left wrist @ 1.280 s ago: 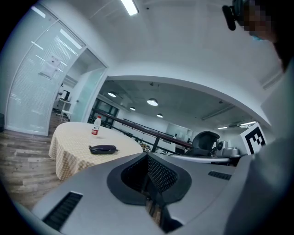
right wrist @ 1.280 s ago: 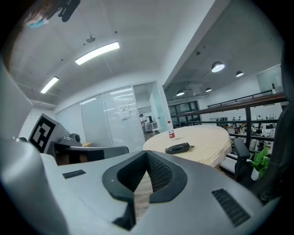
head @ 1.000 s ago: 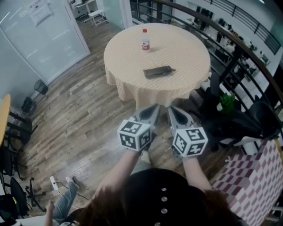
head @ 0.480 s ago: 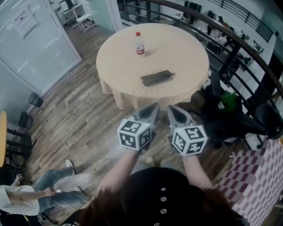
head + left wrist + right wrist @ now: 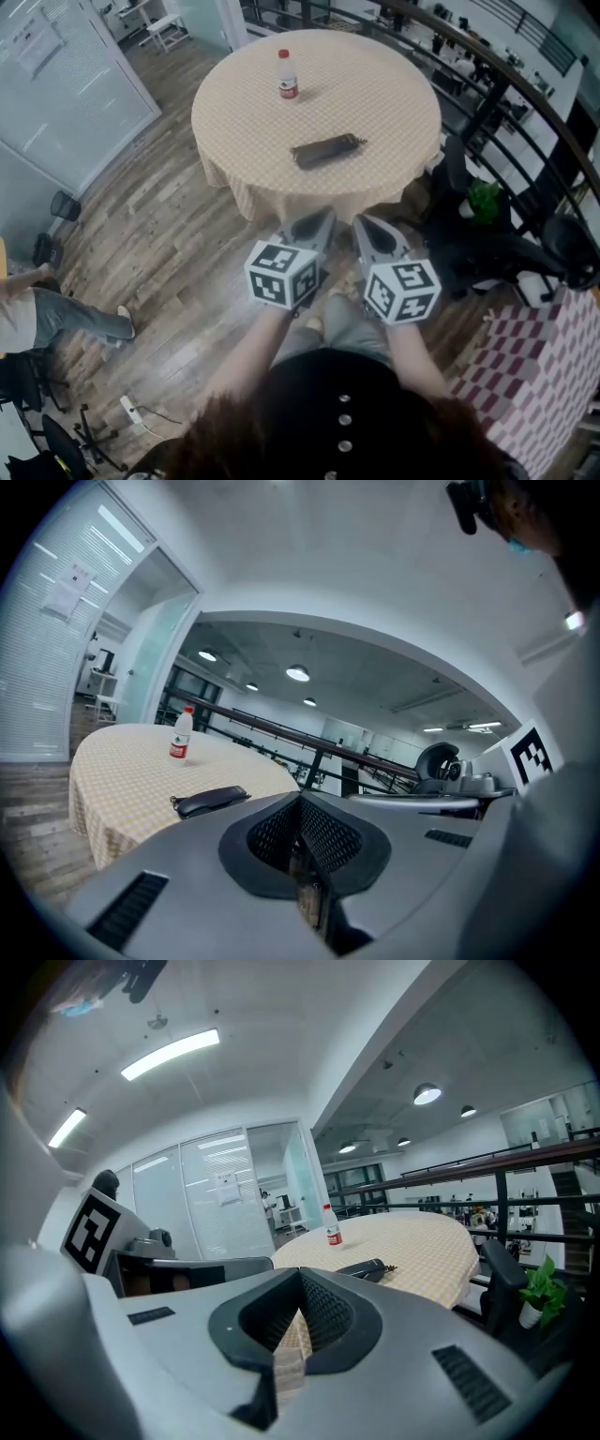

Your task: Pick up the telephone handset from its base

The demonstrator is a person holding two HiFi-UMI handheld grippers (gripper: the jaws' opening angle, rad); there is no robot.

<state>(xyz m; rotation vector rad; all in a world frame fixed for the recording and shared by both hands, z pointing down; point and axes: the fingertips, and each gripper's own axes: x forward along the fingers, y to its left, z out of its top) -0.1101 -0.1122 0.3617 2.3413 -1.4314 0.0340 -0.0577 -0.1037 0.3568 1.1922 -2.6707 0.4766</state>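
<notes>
Left claw [image 5: 322,217] and right claw [image 5: 364,223] both closed, empty, side by side. Handset [image 5: 326,149] on table [image 5: 394,103], well apart. Bottle [image 5: 285,75] farther, left.

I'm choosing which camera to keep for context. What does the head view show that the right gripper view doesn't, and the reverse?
Only the head view: the wooden plank floor, the maroon-and-white checked fabric at the right, and the wearer's dark buttoned top. Only the right gripper view: the ceiling, with a long strip light and a round lamp. Both: the round table under its beige checked cloth, with the clear red-capped plastic bottle and the dark telephone handset on it, untouched.
</notes>
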